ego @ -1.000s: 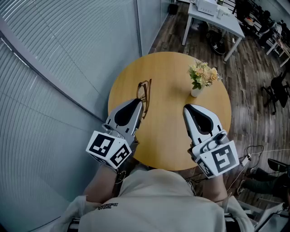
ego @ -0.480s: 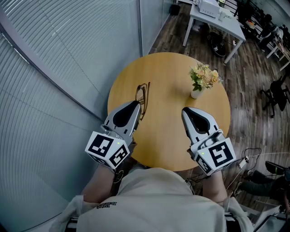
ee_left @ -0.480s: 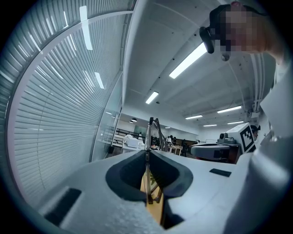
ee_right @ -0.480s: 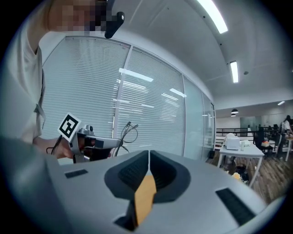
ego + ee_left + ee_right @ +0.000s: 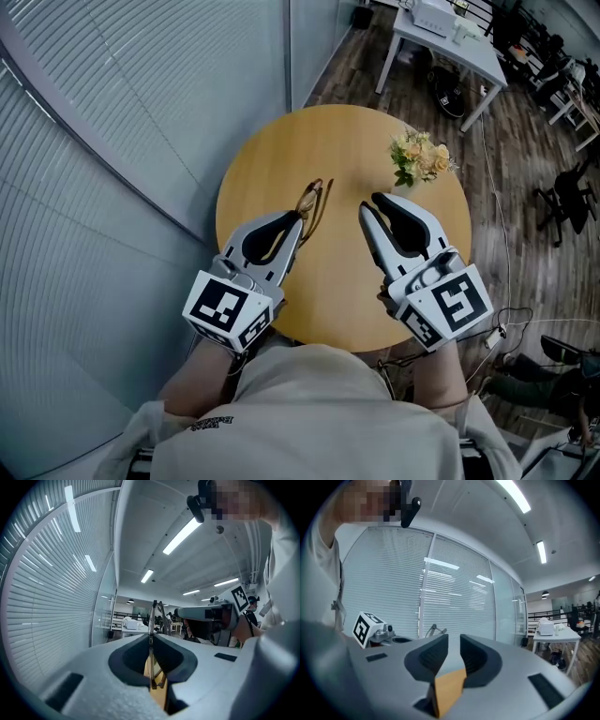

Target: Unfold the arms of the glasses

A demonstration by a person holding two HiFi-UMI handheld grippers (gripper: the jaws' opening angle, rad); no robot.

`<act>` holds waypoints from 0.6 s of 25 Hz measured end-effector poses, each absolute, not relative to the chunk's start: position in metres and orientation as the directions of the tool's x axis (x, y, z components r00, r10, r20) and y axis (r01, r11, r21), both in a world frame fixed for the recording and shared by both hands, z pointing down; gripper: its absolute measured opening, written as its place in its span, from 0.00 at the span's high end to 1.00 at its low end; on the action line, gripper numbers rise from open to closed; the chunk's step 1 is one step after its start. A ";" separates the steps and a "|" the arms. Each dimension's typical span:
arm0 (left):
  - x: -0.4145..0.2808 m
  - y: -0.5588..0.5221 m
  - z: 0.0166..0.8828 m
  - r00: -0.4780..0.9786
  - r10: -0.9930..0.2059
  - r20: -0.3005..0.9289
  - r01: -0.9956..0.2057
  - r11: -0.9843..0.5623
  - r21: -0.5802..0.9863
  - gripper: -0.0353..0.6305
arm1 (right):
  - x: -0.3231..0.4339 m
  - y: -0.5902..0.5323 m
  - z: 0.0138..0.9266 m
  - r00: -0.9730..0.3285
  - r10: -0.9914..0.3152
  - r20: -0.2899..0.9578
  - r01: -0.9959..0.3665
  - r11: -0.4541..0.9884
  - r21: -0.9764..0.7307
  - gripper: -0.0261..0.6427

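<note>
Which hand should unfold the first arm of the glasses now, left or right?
Right. The left claw is shut on the glasses, holding them; the right claw is open, empty and beside them.

I count two grippers, the left gripper [image 5: 298,217] and the right gripper [image 5: 368,202], one pair of glasses [image 5: 312,201], one worktop [image 5: 347,150], one flower vase [image 5: 418,159], one white table [image 5: 441,37], and perhaps three chairs [image 5: 561,195].

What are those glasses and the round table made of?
The glasses: thin, dark brownish frame, probably metal wire or slim plastic; too small to tell. The table: light wood or wood-look laminate, going by its even honey colour and smooth, matt top.
</note>
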State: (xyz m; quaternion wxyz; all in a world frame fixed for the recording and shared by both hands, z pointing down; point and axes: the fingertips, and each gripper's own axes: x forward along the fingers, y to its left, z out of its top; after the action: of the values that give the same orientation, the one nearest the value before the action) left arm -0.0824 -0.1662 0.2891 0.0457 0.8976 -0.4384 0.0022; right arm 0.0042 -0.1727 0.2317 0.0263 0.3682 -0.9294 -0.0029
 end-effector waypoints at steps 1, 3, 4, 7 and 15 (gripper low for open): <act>-0.079 -0.165 0.291 0.620 -0.783 0.048 -0.784 -0.616 0.078 0.89 | 0.003 -0.173 0.228 -0.735 -0.677 0.038 -0.677 0.736 0.020 0.85; -0.072 -0.161 0.296 0.627 -0.776 0.059 -0.778 -0.624 0.072 0.89 | 0.000 -0.172 0.223 -0.747 -0.664 0.025 -0.664 0.747 0.023 0.83; -0.069 -0.160 0.298 0.632 -0.772 0.066 -0.775 -0.628 0.070 0.89 | -0.002 -0.172 0.222 -0.750 -0.661 0.021 -0.660 0.751 0.028 0.82; -0.061 -0.160 0.300 0.652 -0.754 0.074 -0.758 -0.650 0.057 0.89 | -0.007 -0.177 0.216 -0.751 -0.660 0.018 -0.659 0.751 0.039 0.82; -0.045 -0.156 0.295 0.682 -0.729 0.065 -0.732 -0.680 0.045 0.89 | -0.002 -0.191 0.225 -0.729 -0.683 0.045 -0.684 0.730 0.009 0.82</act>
State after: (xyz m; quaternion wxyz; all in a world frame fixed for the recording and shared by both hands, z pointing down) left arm -0.0450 -0.1562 0.2945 0.0335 0.9164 -0.3984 0.0207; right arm -0.0023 -0.1908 0.2249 0.0227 0.3677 -0.9297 0.0040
